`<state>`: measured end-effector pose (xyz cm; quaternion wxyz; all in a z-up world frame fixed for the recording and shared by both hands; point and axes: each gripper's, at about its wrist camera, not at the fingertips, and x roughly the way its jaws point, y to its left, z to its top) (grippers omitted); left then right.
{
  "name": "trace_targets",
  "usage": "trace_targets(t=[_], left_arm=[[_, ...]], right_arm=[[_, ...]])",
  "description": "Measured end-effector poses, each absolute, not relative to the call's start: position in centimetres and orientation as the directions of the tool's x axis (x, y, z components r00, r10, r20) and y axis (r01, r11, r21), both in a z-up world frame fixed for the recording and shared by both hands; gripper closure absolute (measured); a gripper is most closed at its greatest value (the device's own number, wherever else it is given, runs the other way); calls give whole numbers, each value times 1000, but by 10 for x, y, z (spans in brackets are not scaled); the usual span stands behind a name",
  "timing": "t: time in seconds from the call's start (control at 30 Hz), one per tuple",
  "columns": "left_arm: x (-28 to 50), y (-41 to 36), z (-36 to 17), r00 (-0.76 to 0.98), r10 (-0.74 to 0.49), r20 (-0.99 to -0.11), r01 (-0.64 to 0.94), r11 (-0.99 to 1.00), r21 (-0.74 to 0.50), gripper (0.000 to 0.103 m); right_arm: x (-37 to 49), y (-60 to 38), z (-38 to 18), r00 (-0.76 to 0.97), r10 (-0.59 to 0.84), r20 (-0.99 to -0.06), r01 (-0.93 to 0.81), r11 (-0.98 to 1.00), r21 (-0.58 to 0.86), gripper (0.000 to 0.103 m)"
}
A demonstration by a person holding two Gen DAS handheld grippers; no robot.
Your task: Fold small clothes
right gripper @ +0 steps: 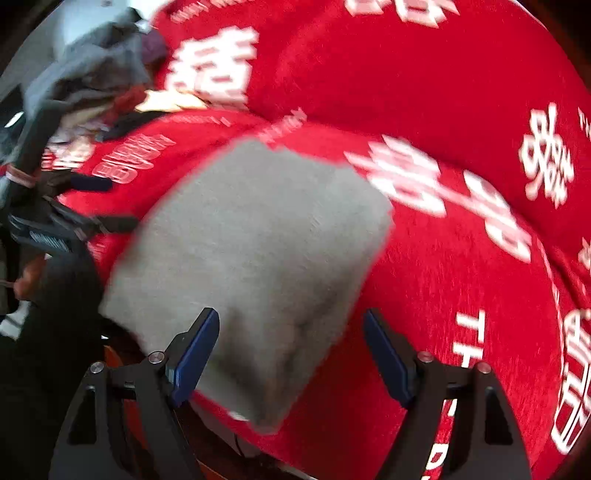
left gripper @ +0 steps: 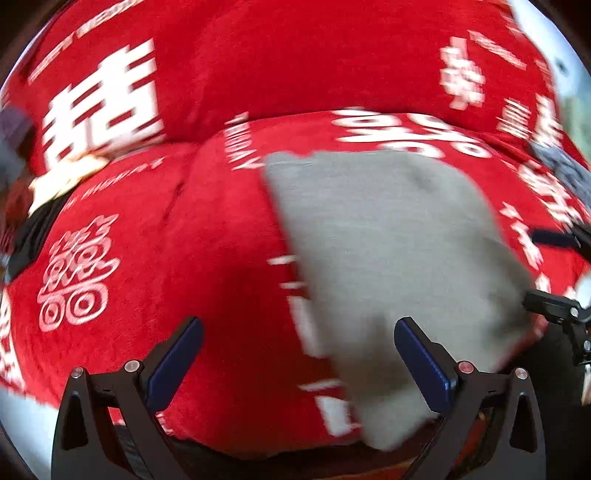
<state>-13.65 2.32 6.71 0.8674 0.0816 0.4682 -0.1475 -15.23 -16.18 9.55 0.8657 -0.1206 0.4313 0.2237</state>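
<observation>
- A red plush cover printed with white characters and lettering is being seen across nearly the whole of both views; it is lying over a cushioned seat, with a backrest rising toward 12 o'clock and a seam between two seat cushions running down at about 10 o'clock in the left wrist view.
- A grey folded garment is being shown flat on the seat cushion — roughly rectangular, with its near edge hanging slightly over the cushion's front.
- The left gripper is being held with its blue-padded fingers spread wide and nothing between them; the right-hand pad is over the garment's near left part, while the other is over bare red cloth. Whether the pad is touching the cloth cannot be told.
- The right gripper is likewise being held apart and gripping nothing, with the garment's near edge lying between and ahead of its fingers.
- A heap of grey and mixed clothing is being seen at 10 o'clock in the right wrist view, at the far left end of the seat, beside a pale wall.
- Both views are being smeared by motion blur — the printed lettering cannot be read.
- A strip of pale surface is being glimpsed at 8 o'clock in the left wrist view, beneath the cover's edge.
</observation>
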Motion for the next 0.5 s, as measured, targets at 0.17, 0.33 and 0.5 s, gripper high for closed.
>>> trace_targets(t=[0.17,0.33,0.5], left_arm=[[-139,-2,53,496,-126,-859,370,926,78,0],[-135,13,33,445,-140,-885,306,952,3,0],[-145,19,29,446,-117,-887,281,960,15,0]], right_arm=[[-167,-116,78,456,309,-835,-626,778,-55,20],[-166,-128,44,448,243,-860,-580,811,-73,20],[-176,-154,45,447,250,-859,-534,845,-32,20]])
